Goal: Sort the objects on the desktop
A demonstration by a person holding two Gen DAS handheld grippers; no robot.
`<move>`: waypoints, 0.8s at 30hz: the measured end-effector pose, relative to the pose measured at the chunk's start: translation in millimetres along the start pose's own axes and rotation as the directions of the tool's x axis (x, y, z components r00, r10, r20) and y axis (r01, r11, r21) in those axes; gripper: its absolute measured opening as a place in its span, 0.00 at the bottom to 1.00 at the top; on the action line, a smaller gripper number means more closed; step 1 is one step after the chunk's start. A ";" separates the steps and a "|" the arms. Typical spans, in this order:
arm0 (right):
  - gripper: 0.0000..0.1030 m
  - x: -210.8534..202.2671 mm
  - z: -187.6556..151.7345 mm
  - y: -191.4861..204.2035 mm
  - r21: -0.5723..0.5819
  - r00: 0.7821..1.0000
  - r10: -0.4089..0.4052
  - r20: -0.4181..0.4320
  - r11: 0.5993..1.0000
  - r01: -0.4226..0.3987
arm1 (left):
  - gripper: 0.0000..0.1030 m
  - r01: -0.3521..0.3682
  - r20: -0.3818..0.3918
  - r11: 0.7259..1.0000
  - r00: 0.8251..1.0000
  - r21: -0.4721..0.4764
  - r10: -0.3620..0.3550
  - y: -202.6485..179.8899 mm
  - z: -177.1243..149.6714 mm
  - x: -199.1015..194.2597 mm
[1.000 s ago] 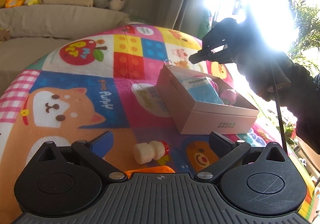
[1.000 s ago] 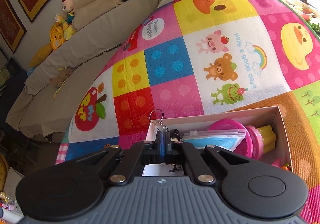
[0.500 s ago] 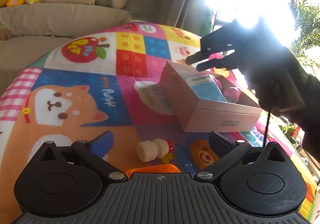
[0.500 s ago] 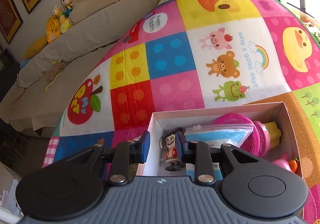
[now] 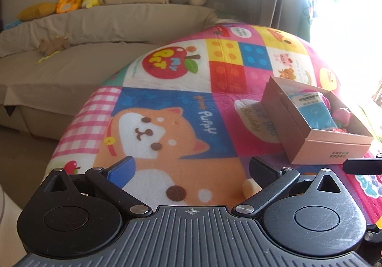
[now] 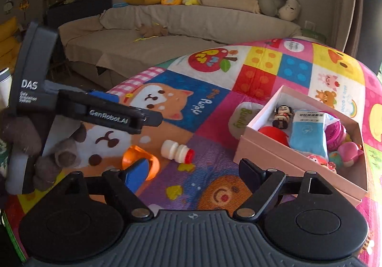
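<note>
A pink cardboard box [image 6: 284, 147] stands on the colourful play mat [image 6: 191, 104] at the right; it also shows in the left wrist view [image 5: 329, 145]. It holds a small figurine keychain [image 6: 283, 115], a blue-white packet [image 6: 308, 133], a red ball and several pink toys. A small white bottle with a red cap [image 6: 176, 150] lies on the mat, next to an orange ring-shaped piece [image 6: 133, 159]. My right gripper [image 6: 193, 171] is open and empty, pulled back from the box. My left gripper [image 5: 191, 171] is open and empty over the mat; the bottle's end [image 5: 249, 187] peeks by its right finger.
The left gripper body [image 6: 78, 109] and gloved hand reach in from the left of the right wrist view. A beige sofa [image 6: 167, 28] with plush toys runs behind the mat. The mat's edge falls off at the left.
My right gripper opened, left the figurine keychain in the box and pulled back towards me. My left gripper swung left, so the box sits further right in its view.
</note>
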State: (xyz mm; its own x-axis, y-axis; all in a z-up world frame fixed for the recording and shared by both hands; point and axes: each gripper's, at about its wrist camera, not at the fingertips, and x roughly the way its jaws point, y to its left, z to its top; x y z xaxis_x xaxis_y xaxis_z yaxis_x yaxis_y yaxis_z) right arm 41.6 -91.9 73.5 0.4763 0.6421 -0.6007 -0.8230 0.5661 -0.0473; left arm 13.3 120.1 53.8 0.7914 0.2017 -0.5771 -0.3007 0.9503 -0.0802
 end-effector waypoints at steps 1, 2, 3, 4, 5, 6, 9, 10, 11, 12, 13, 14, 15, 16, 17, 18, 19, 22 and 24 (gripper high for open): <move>0.82 2.9 1.7 2.3 0.008 1.000 0.006 0.003 1.000 -0.006 | 1.00 -0.015 0.000 1.000 1.000 0.008 0.015 1.3 -0.3 -3.7; 0.82 9.0 5.4 0.5 0.035 1.000 0.012 -0.005 0.999 -0.012 | 1.00 -0.031 -0.002 0.999 1.000 0.016 0.031 2.1 -0.5 -6.9; 0.82 16.7 9.5 -3.5 0.076 1.000 0.019 -0.021 0.997 -0.017 | 1.00 -0.043 -0.003 0.999 0.999 0.021 0.043 3.2 -0.9 -9.5; 0.82 25.9 13.4 -9.1 0.126 0.999 0.030 -0.042 0.992 -0.024 | 1.00 -0.057 -0.005 0.998 0.998 0.028 0.058 4.7 -1.2 -13.0; 0.82 38.4 16.6 -17.5 0.196 0.996 0.054 -0.073 0.980 -0.039 | 1.00 -0.070 -0.008 0.997 0.998 0.034 0.070 6.2 -1.6 -15.4; 0.82 49.5 19.3 -24.0 0.248 0.993 0.076 -0.093 0.967 -0.051 | 1.00 -0.095 -0.010 0.995 0.995 0.037 0.095 7.1 -2.1 -16.9; 0.82 80.0 23.5 -36.2 0.369 0.981 0.138 -0.138 0.926 -0.079 | 1.00 -0.129 -0.027 0.991 0.991 0.043 0.130 14.6 -3.4 -20.6; 0.81 88.3 23.9 -36.8 0.386 0.980 0.129 -0.153 0.921 -0.061 | 1.00 -0.128 -0.031 0.991 0.991 0.037 0.129 16.6 -4.0 -22.3; 0.79 93.0 23.9 -36.9 0.394 0.979 0.125 -0.159 0.918 -0.053 | 1.00 -0.134 -0.030 0.990 0.990 0.042 0.135 16.8 -4.9 -23.9; 0.77 96.5 23.0 -36.9 0.399 0.979 0.126 -0.160 0.915 -0.053 | 1.00 -0.138 -0.028 0.989 0.990 0.048 0.140 16.5 -5.6 -25.2; 0.68 99.2 21.9 -36.7 0.401 0.977 0.129 -0.168 0.914 -0.051 | 1.00 -0.139 -0.028 0.989 0.990 0.054 0.141 16.1 -6.5 -26.4; 0.61 101.8 20.2 -36.2 0.397 0.976 0.120 -0.180 0.917 -0.040 | 1.00 -0.137 -0.030 0.989 0.990 0.055 0.139 15.8 -6.8 -27.1; 0.58 99.7 19.0 -35.2 0.386 0.978 0.110 -0.177 0.922 -0.034 | 1.00 -0.134 -0.033 0.989 0.990 0.057 0.136 15.0 -7.2 -27.5; 0.49 98.3 18.7 -35.7 0.368 0.978 0.102 -0.183 0.930 -0.028 | 1.00 -0.130 -0.035 0.990 0.991 0.060 0.132 13.6 -7.4 -27.5; 0.46 95.4 17.1 -37.6 0.362 0.977 0.097 -0.190 0.932 -0.023 | 1.00 -0.125 -0.036 0.990 0.991 0.064 0.128 11.2 -7.7 -27.3; 0.46 91.0 14.3 -40.0 0.361 0.977 0.087 -0.193 0.933 -0.012 | 1.00 -0.119 -0.037 0.990 0.992 0.069 0.122 8.6 -8.1 -27.5; 0.45 84.5 10.3 -43.4 0.355 0.979 0.070 -0.194 0.935 0.003 | 1.00 -0.111 -0.038 0.991 0.993 0.076 0.114 5.4 -8.7 -27.5; 0.45 61.9 -8.2 -57.4 0.337 0.979 -0.013 -0.204 0.938 0.083 | 1.00 -0.084 -0.046 0.991 0.995 0.107 0.089 -6.1 -11.6 -26.1; 0.45 43.2 -23.2 -71.0 0.349 0.977 -0.060 -0.205 0.928 0.130 | 1.00 -0.066 -0.054 0.990 0.996 0.127 0.073 -13.7 -13.7 -24.0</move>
State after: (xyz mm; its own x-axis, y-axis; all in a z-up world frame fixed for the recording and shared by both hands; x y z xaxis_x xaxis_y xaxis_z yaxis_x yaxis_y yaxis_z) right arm 113.4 -116.3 32.4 0.4510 0.4876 -0.7476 -0.5941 0.7890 0.1563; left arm -8.9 98.9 57.7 0.7376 0.2575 -0.6242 -0.2819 0.9574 0.0618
